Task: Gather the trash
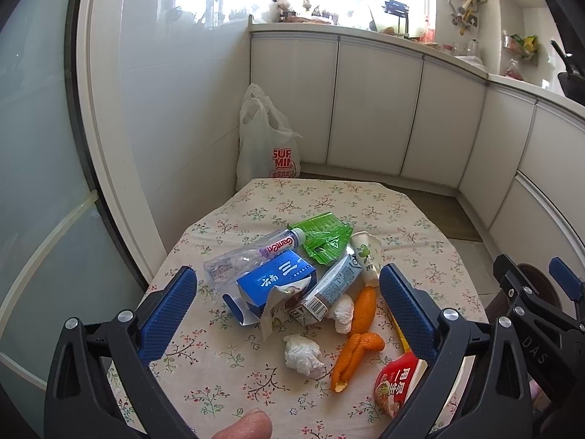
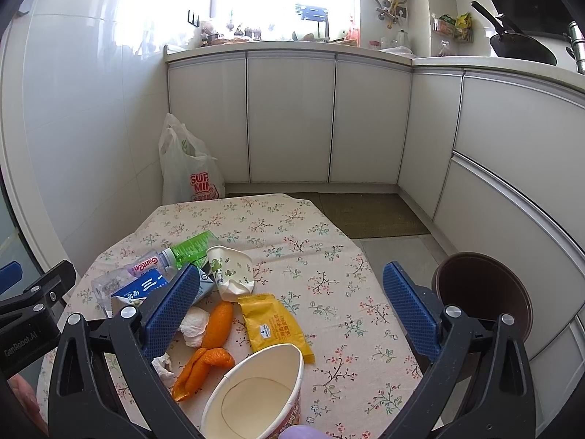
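Observation:
Trash lies in a heap on the floral tablecloth point(image 1: 329, 197): a clear plastic bottle point(image 1: 252, 256), a blue carton point(image 1: 274, 285), a green wrapper point(image 1: 323, 236), a crushed paper cup point(image 2: 230, 270), a grey carton point(image 1: 331, 287), orange peels point(image 1: 360, 340), white tissues point(image 1: 301, 353), a yellow snack wrapper point(image 2: 274, 323) and an instant noodle cup point(image 2: 256, 395). My left gripper point(image 1: 289, 314) hangs open above the heap's near side. My right gripper point(image 2: 292, 311) is open over the yellow wrapper and noodle cup. Neither holds anything.
A brown bin point(image 2: 482, 300) stands on the floor right of the table. A white plastic bag point(image 2: 186, 168) leans in the corner beyond the table. White cabinets point(image 2: 292, 117) line the back and right, with a mat point(image 2: 369, 216) on the floor.

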Demonstrator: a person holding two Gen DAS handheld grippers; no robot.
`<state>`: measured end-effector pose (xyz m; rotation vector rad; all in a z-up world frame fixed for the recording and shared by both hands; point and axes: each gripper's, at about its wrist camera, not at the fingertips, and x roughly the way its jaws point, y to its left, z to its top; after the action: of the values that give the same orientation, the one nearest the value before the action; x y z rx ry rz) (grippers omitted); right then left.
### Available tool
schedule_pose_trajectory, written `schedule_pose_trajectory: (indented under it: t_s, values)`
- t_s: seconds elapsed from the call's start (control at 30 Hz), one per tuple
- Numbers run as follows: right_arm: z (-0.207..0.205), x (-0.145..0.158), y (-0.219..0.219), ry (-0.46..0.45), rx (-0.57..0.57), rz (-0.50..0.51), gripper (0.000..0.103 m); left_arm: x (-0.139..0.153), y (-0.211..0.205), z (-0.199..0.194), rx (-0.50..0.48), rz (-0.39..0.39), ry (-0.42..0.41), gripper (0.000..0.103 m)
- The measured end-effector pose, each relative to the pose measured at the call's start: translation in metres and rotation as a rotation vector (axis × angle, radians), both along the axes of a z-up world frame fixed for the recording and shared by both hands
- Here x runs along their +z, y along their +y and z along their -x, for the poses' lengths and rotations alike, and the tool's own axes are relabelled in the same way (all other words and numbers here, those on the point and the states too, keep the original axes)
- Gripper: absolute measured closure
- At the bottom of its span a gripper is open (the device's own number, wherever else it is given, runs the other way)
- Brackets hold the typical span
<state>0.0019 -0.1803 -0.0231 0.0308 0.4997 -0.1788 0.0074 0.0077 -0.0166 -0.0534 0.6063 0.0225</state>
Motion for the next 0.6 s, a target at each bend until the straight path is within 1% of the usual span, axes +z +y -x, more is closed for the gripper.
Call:
schedule_pose_trajectory:
  t_s: [0.6]
  values:
    - [-0.0013, -0.0021, 0.0004, 0.013, 0.001, 0.005, 0.007, 0.0014, 0.0, -0.0012, 0.005, -0.002, 0.013, 0.006]
